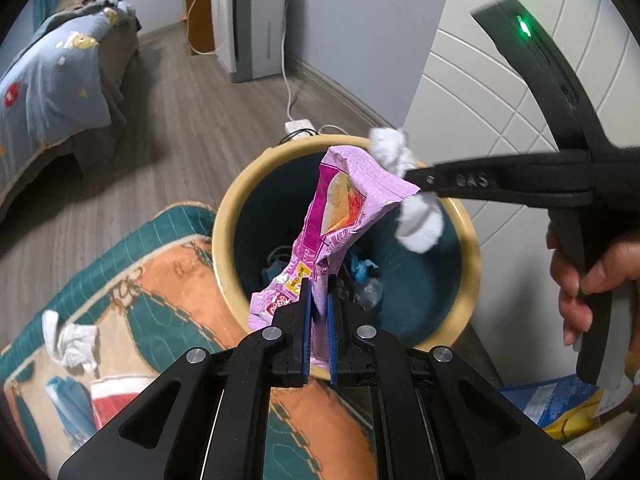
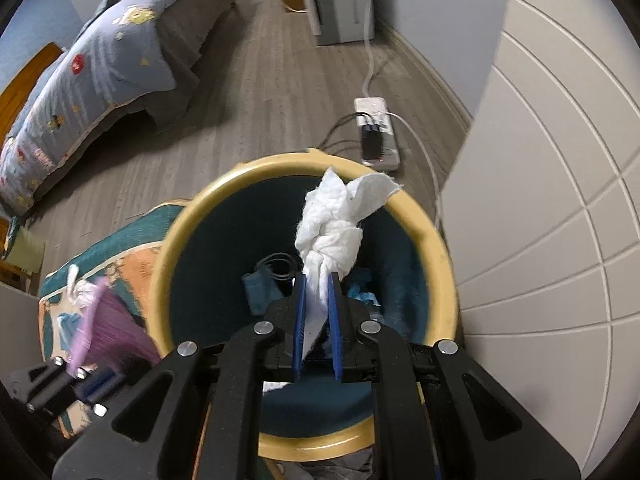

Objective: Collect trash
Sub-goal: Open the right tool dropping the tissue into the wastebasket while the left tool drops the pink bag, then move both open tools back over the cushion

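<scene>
**A:** What do I get from my left wrist view?

**B:** A grey wood-plank floor (image 1: 192, 120), a bed with a blue patterned quilt (image 1: 44, 92) at far left, and a white upright appliance (image 1: 252, 20) against the back wall. My left claw (image 1: 319, 308) is closed tight on a crumpled pink snack wrapper (image 1: 340, 216), holding it over the round yellow-rimmed bin with a dark teal inside (image 1: 468, 248). The bin stands beside a teal-and-orange patterned cushion (image 1: 168, 280), where a loose crumpled white tissue (image 1: 70, 340) lies.

**A:** And my other claw there?

**B:** My right claw (image 1: 416, 178) enters from the right, clamped on a twisted white paper tissue (image 1: 420, 224) that touches the wrapper's upper edge.

**A:** What does the right wrist view add?

**B:** A white power strip (image 2: 378, 132) with plugs on the floor behind the bin, next to a white panelled wall (image 2: 560, 200). The tissue stands pinched between the blue pads (image 2: 300, 320) above the bin's opening. The wrapper and left claw are blurred at lower left, partly hiding the cushion.
</scene>
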The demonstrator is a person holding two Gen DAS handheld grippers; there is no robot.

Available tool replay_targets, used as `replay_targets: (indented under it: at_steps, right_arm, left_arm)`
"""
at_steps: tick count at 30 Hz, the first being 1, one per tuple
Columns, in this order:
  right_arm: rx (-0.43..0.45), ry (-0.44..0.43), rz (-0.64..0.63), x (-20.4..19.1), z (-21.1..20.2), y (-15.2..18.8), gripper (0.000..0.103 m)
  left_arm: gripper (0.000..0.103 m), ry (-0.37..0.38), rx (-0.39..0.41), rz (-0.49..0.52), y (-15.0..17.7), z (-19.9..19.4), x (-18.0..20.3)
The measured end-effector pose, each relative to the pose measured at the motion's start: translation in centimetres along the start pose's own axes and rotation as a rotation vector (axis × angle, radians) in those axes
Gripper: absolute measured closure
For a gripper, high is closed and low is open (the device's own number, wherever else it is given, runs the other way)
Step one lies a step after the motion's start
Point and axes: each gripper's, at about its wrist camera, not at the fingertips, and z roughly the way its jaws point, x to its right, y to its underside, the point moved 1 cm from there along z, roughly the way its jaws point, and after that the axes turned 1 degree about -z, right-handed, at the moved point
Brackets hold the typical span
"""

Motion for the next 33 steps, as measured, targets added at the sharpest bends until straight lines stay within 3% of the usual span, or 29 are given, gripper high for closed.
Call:
replay_targets:
  at_steps: [7, 14, 18, 23, 25, 29, 31, 33]
  right_arm:
    - [-0.048, 0.06, 0.004, 1.1, 1.1, 0.8, 0.093]
    - [-0.05, 0.076, -0.016, 0.5, 1.2, 0.8, 0.093]
    - [-0.052, 0.067, -0.008, 0.6, 1.3, 0.6, 0.092]
    - [-0.039, 0.053, -0.011, 0.4, 0.9, 0.6, 0.09]
    - [-0.026, 0.052, -0.012, 0.4, 0.7, 0.4, 0.076]
    - [0.013, 0.058, -0.02, 0.2, -0.2, 0.0, 0.065]
    - [0.034, 0.052, -0.019, 0.2, -0.6, -0.3, 0.035]
    - [0.06, 0.048, -0.02, -0.1, -1.2, -0.6, 0.019]
  left_arm:
    - [0.095, 0.034, -0.036, 0.025, 0.3, 1.2, 0.9]
    - [0.092, 0.003, -0.046, 0.035, -0.3, 2.2, 1.2]
    - [0.079, -0.009, -0.028, 0.006, -0.4, 1.8, 0.7]
    - [0.05, -0.024, -0.017, -0.01, -0.3, 1.8, 0.1]
    - [0.037, -0.033, -0.008, -0.014, -0.1, 1.7, 0.1]
    - [0.017, -0.064, 0.043, -0.011, 0.0, 0.9, 0.3]
    - [0.009, -0.106, 0.088, -0.003, 0.0, 0.3, 0.3]
    - [0.007, -0.138, 0.125, 0.004, 0.1, -0.4, 0.2]
